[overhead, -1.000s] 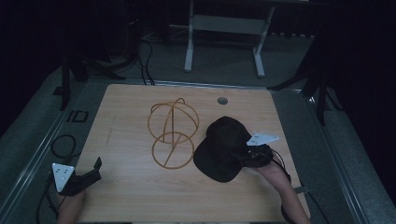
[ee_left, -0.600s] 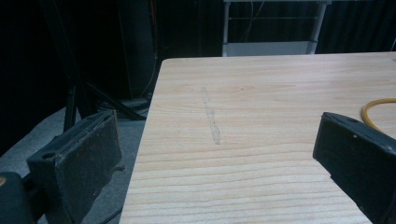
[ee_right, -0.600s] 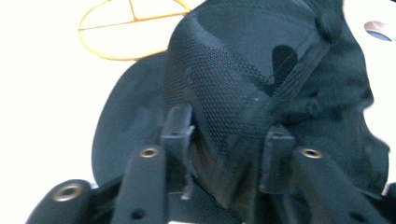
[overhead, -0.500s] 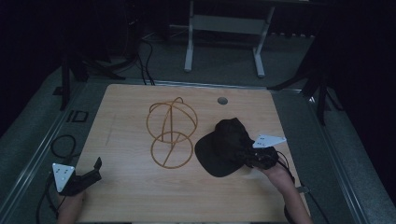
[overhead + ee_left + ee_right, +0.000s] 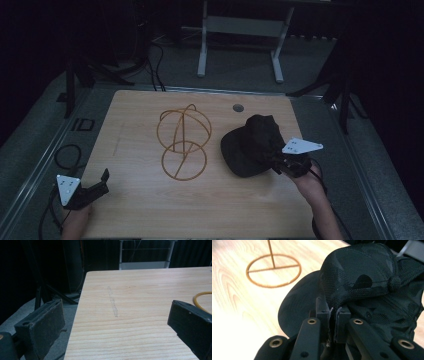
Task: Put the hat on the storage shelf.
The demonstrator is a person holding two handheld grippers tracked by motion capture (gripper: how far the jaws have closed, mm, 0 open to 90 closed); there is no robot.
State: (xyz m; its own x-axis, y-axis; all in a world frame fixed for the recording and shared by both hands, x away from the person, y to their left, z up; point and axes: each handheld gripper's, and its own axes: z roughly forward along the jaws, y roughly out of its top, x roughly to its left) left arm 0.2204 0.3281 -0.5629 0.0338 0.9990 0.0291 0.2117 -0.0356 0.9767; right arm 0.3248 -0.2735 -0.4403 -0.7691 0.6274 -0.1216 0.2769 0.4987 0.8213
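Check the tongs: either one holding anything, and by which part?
The right tongs are shut on the black cap, pinching the edge of its crown fabric. The left tongs are open over the table, holding nothing.

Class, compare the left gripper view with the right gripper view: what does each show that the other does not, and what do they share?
Left gripper view alone: the left gripper with jaws wide apart, nothing between them, and a pale scuff mark on the wood. Right gripper view alone: the right gripper pinching the black fabric cap. Shared: the light wooden table and the gold wire hat stand.
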